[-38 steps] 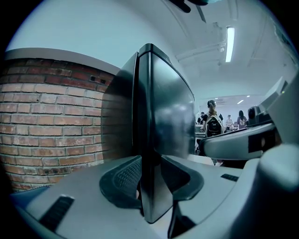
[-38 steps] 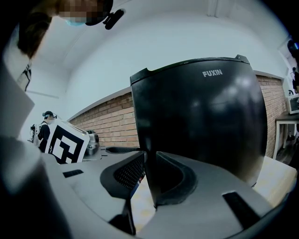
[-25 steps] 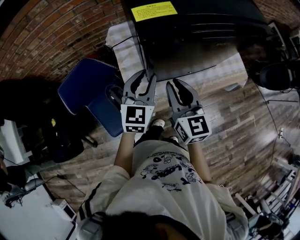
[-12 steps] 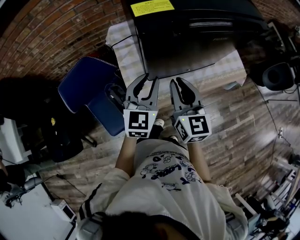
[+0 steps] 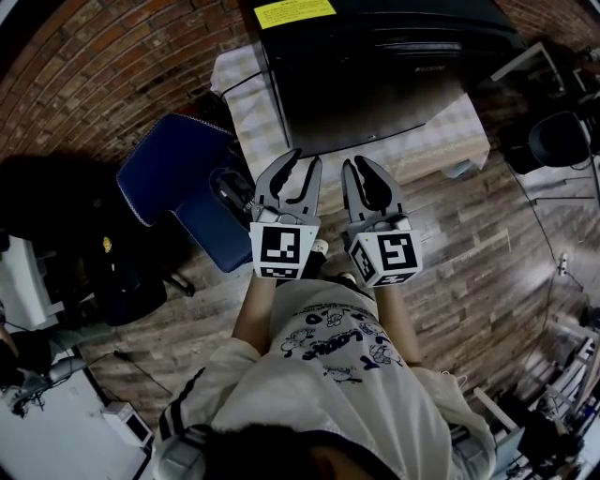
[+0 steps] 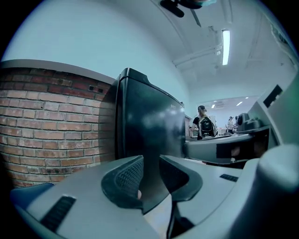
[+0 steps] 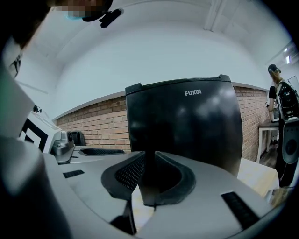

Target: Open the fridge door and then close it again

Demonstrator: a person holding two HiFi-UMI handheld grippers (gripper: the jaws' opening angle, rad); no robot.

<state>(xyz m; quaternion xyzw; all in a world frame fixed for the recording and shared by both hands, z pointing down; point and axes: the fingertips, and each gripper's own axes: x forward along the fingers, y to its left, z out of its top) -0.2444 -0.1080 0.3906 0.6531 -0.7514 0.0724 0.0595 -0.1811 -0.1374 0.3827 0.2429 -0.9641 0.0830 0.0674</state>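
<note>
One black fridge [image 5: 375, 84] is standing on a pale checked mat [image 5: 246, 112] close to the brick wall [image 5: 103, 66]. It is wearing one yellow label [image 5: 281, 13] on top and one white logo [image 7: 193, 92] high on the door. The door is sitting flush with the body, closed as far as I can see.

Two claws are hovering side by side in front of it. The left claw [image 5: 306, 157] is released, its jaws standing apart with nothing in the gap. It is lining up with the fridge's left front corner, so the side and the front are both showing past its tips. The right claw [image 5: 356, 161] is facing the door square on, under the logo. Its jaws have just been closing and are now clenched on nothing, with only a thin slit showing between the pads. Both claws are hanging near the fridge front without touching it.

The mat's edge is lying just below the claw tips, and bare plank floor [image 5: 469, 244] is opening out to the right. One blue chair [image 5: 173, 178] is crowding in just beside the left claw, leaving little room on that side. Far off past the fridge, one person with a backpack [image 6: 204, 125] is standing.
</note>
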